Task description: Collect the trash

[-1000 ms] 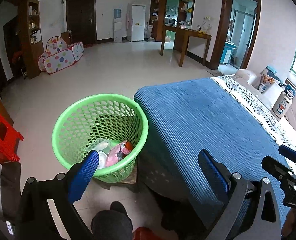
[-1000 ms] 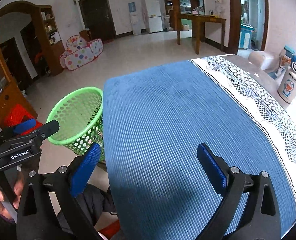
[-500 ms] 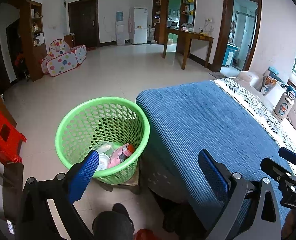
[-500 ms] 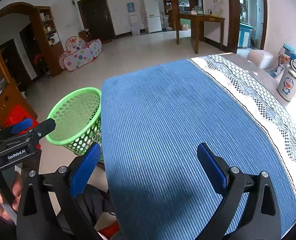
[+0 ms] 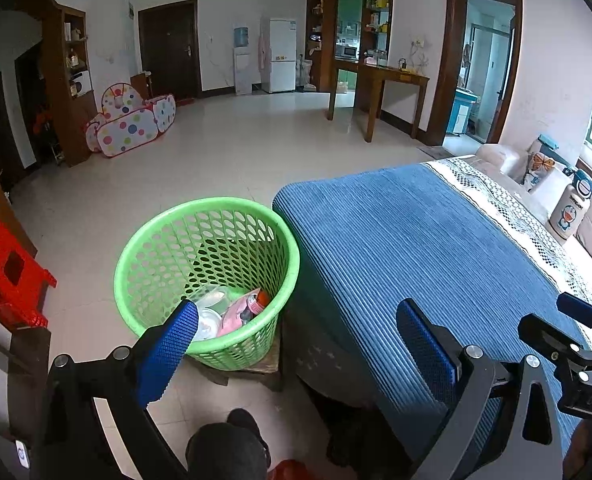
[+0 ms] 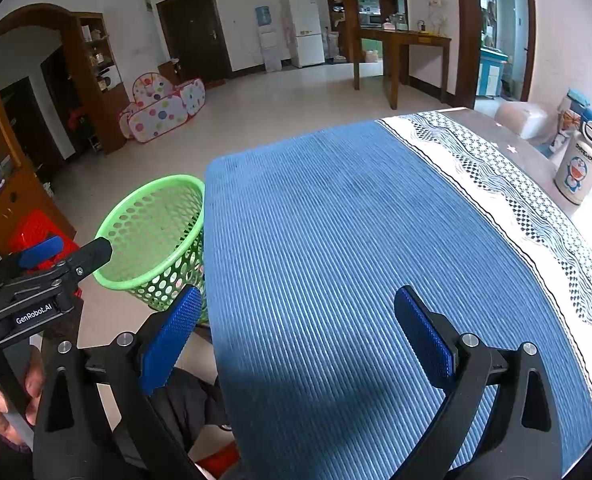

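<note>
bed (image 6: pixel 335 240): blue ribbed cover, bare | floor (image 5: pixel 236 152): green basket (image 5: pixel 206 216) on low stand

A ribbed blue blanket (image 6: pixel 355 240) covers the bed, edged by a white patterned lace runner (image 6: pixel 511 196). A cream cartoon-cat flask (image 6: pixel 577 174) stands beyond it, beside a pale cushion (image 5: pixel 495 156). Across the glossy tiled floor (image 5: pixel 224 152), a polka-dot children's play tent (image 5: pixel 130 130) sits near a tall dark wooden shelf unit (image 5: pixel 70 84). A white refrigerator (image 5: pixel 282 56) and a water dispenser (image 5: pixel 242 66) line the far wall, right of a dark brown door (image 5: pixel 170 50). A wooden side table (image 5: pixel 379 94) stands by the doorway. A red plastic stool (image 5: pixel 8 276) sits at left.
</note>
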